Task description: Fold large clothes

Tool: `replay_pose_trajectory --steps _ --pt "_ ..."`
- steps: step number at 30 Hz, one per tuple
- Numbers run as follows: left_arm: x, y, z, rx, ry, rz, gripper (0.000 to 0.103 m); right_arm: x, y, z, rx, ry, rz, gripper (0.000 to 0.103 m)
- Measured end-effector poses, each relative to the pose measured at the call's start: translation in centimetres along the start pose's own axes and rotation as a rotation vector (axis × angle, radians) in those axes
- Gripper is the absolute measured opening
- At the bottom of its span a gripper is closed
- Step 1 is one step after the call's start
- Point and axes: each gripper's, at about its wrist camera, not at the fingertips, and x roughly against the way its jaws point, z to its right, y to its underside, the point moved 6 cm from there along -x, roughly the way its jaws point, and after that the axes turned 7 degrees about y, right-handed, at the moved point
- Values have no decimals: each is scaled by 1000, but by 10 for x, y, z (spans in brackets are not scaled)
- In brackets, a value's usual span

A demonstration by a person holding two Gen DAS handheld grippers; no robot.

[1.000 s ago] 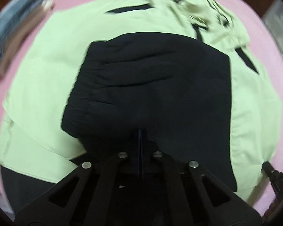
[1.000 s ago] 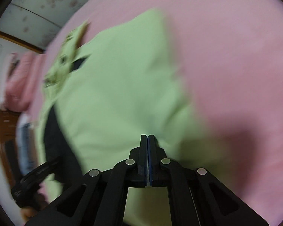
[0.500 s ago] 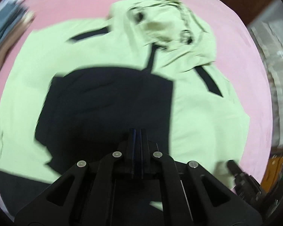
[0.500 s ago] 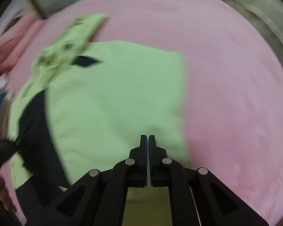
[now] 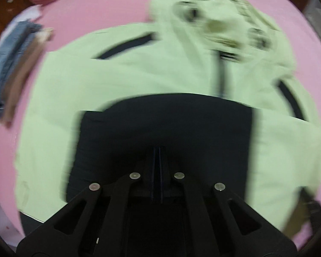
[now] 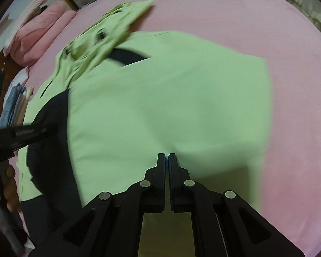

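A light green hooded jacket [image 5: 128, 81] with black trim lies spread on the pink bed [image 5: 100, 8]. A black panel [image 5: 164, 124] is folded across its middle. My left gripper [image 5: 157, 150] is shut and points down at this black panel; whether cloth is pinched cannot be made out against the dark. In the right wrist view the jacket [image 6: 160, 98] shows its green side panel with the hood [image 6: 100, 32] at the far end. My right gripper [image 6: 167, 155] is shut over the near green edge, with no cloth seen between its fingers. The left tool [image 6: 21, 135] and a hand [image 6: 10, 184] show at the left.
A stack of folded denim and beige clothes [image 5: 12, 64] lies at the bed's left side, also the stack [image 6: 15, 107] in the right view. Pink pillows [image 6: 38, 32] rest by the wooden headboard. Bare pink sheet [image 6: 289, 85] stretches right of the jacket.
Both hands have drifted across the jacket, so more of it and the hood now show. The right view has rolled. Both grippers stayed shut throughout.
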Motion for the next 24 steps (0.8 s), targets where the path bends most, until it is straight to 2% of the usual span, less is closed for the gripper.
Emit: replay_pose_trajectory --steps 1,3,4,6,7,8,10,12,15,16,17,19,20,22,24 --pt "-3 -2 -18 46 -12 -6 1 0 -2 9 -24 -4 8 0" --pt "0 -1 -35 106 15 2 1 8 -14 32 -69 42 47 0" --pt "0 -1 -38 111 18 5 1 7 -21 40 -77 71 66 0" --pt "5 -1 -34 79 -31 -6 1 18 -31 57 -125 200 107 0" --pt "9 1 -32 70 -38 -9 1 17 -41 60 -159 199 113 0" --pt "19 1 -27 65 -19 -7 1 23 -44 59 -196 142 120 0" --pt "28 -5 3 45 94 20 1 39 -50 54 -242 16 147 0" --pt "36 -9 32 -2 176 43 2 46 -61 28 -233 -131 162 2" --pt "38 -17 63 -65 215 71 2 29 -69 -33 -167 -343 93 2" --pt "35 -21 69 -69 205 76 2 16 -69 -59 -124 -401 69 2" --pt "30 -22 72 -63 198 77 2 3 -67 -79 -84 -396 44 2" --pt "22 -21 76 -40 198 73 2 -25 -65 -103 -26 -313 8 2" --pt "15 -24 74 -31 182 71 2 -31 -62 -102 -39 -291 3 2" --pt "0 -25 56 -36 70 77 2 -34 -68 -87 -147 -307 50 2" --pt "-11 -30 27 -34 -71 87 2 -35 -71 -56 -217 -239 115 0"
